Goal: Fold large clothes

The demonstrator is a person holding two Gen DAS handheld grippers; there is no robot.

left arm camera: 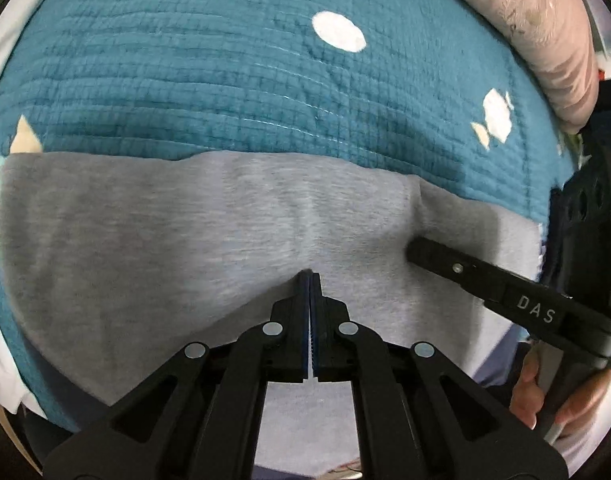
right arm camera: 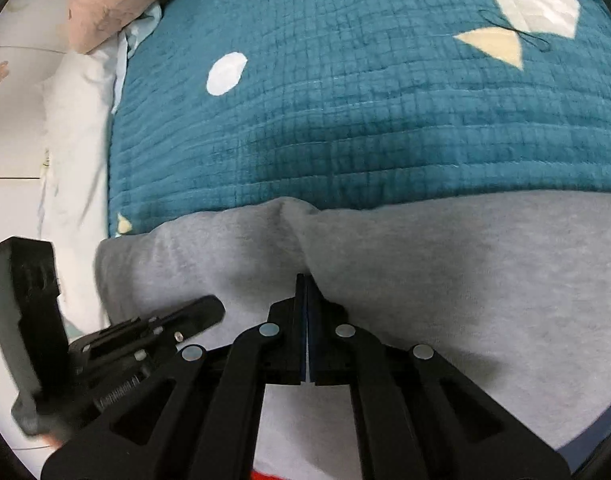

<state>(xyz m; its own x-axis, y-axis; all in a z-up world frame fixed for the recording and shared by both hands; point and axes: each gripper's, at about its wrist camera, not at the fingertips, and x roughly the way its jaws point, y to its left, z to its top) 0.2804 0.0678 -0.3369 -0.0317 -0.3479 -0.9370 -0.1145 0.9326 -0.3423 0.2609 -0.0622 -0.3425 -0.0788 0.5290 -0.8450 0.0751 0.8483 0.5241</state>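
A grey fleece garment (left arm camera: 153,240) lies across the near part of a teal quilted bedspread (left arm camera: 185,80); it also shows in the right wrist view (right arm camera: 465,280). My left gripper (left arm camera: 309,276) is shut, pinching a fold of the grey cloth at its tips. My right gripper (right arm camera: 305,278) is shut on the same garment, with a ridge of cloth bunched just beyond its tips. The right gripper shows in the left wrist view (left arm camera: 415,250) at the right. The left gripper shows in the right wrist view (right arm camera: 213,308) at the lower left. Both hold the near edge side by side.
A pink pillow (left arm camera: 545,40) lies at the far right of the bed and shows at the top left of the right wrist view (right arm camera: 101,20). A white sheet (right arm camera: 77,140) and the bed's edge run along the left. A hand (left arm camera: 545,392) holds the right gripper's handle.
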